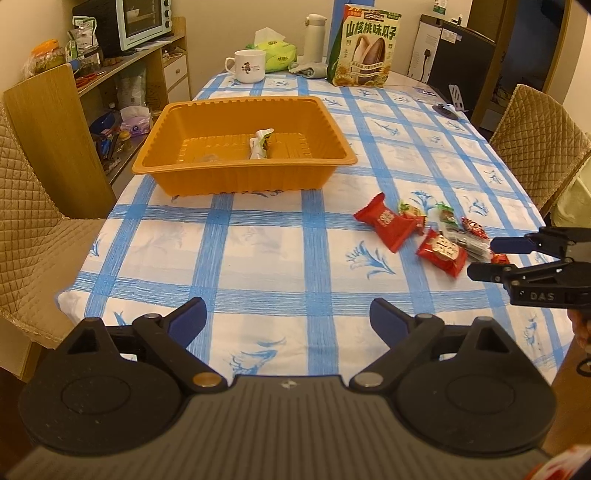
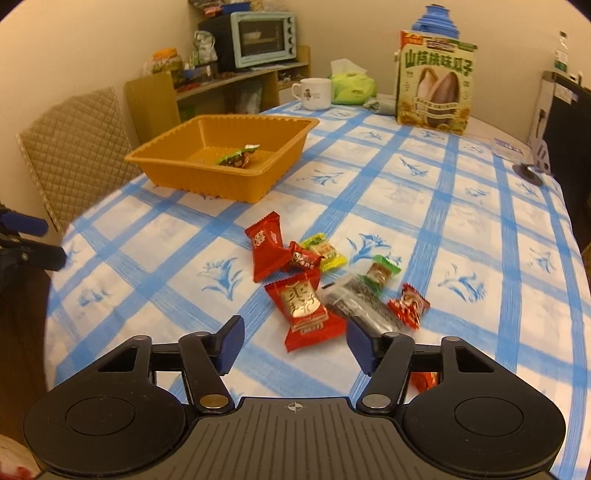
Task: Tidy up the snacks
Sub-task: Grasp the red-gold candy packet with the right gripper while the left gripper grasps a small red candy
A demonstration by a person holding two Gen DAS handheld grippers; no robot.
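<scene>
An orange tray (image 1: 240,177) (image 2: 207,181) stands on the blue-checked tablecloth with one green-and-brown wrapped snack (image 1: 260,144) (image 2: 238,158) inside. Several wrapped snacks lie loose on the cloth, among them a red packet (image 1: 384,221) (image 2: 266,254), a red packet with a gold label (image 1: 441,253) (image 2: 303,310) and a dark packet (image 2: 354,302). My right gripper (image 2: 295,338) (image 1: 489,258) hovers low at the near side of this pile. Its jaws stand partly apart around the near end of the gold-label packet, and the pads are not pressing on it. My left gripper (image 1: 288,317) (image 2: 33,240) is open and empty over bare cloth, left of the pile.
A big sunflower-seed bag (image 1: 365,48), a white mug (image 1: 247,66), a green tissue pack (image 1: 275,53) and a white flask (image 1: 314,35) stand at the table's far end. Quilted chairs (image 1: 33,221) (image 1: 535,140) flank the table. A shelf with a toaster oven (image 1: 144,22) is at the left.
</scene>
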